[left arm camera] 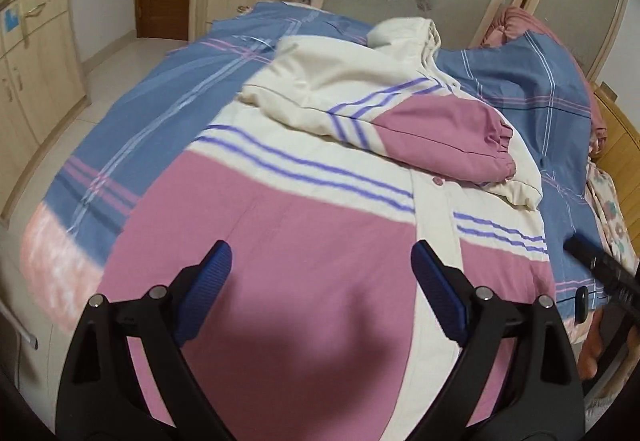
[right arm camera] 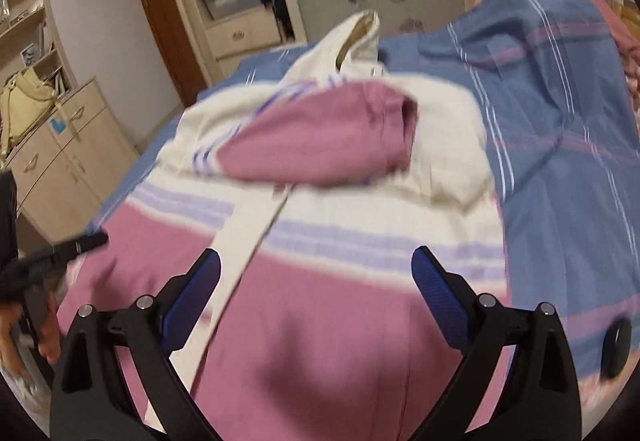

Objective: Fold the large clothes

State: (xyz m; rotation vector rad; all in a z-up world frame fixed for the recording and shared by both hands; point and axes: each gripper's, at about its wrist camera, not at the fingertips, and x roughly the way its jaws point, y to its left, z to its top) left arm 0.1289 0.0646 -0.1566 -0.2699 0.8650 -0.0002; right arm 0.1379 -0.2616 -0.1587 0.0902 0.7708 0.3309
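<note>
Pink-and-cream jacket (left arm camera: 304, 201) was spread flat on the bed's blue plaid cover (left arm camera: 160, 101), one sleeve (left arm camera: 440, 137) folded back across its chest. Left tool (left arm camera: 320, 281) hung over the jacket's pink lower half, fingers wide apart, gripping nothing. Right tool (right arm camera: 316, 281) was the same, spread wide and empty over the jacket's hem, which was cut off below the frame. Right view was pretty smeared, so the jacket's stripes there were hard to read.
</note>
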